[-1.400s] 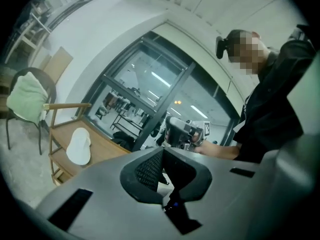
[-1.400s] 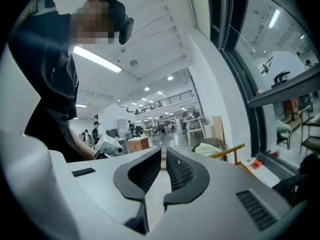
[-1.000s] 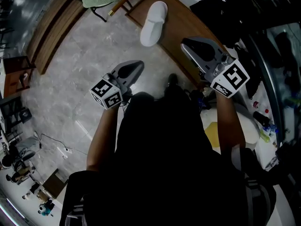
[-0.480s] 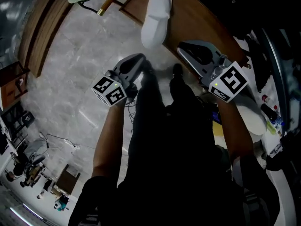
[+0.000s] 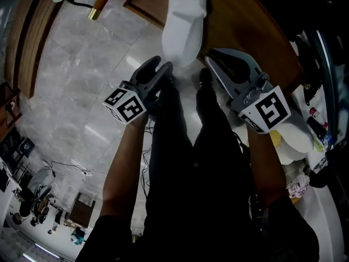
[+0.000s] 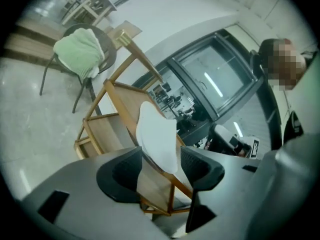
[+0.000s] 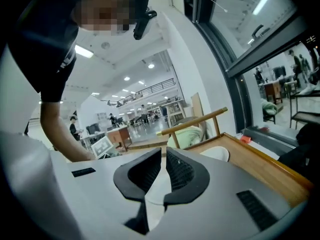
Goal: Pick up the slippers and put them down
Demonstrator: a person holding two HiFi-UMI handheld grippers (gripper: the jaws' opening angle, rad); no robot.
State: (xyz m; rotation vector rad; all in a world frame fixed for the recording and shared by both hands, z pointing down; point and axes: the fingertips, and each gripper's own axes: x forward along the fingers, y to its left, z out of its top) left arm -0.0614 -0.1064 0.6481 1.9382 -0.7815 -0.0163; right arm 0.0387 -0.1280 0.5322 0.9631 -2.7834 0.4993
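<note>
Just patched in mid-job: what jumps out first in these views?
A white slipper lies on the wooden table, top centre in the head view. The left gripper points at it, jaws apart, with the slipper framed between them. The right gripper hangs alongside, jaws shut and empty.

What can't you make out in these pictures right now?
- Far end of the slipper: head view, cut by the top edge.
- The slipper in the right gripper view: partly behind the right gripper.
- Whether the left gripper touches the slipper: left gripper view, depth unclear.
</note>
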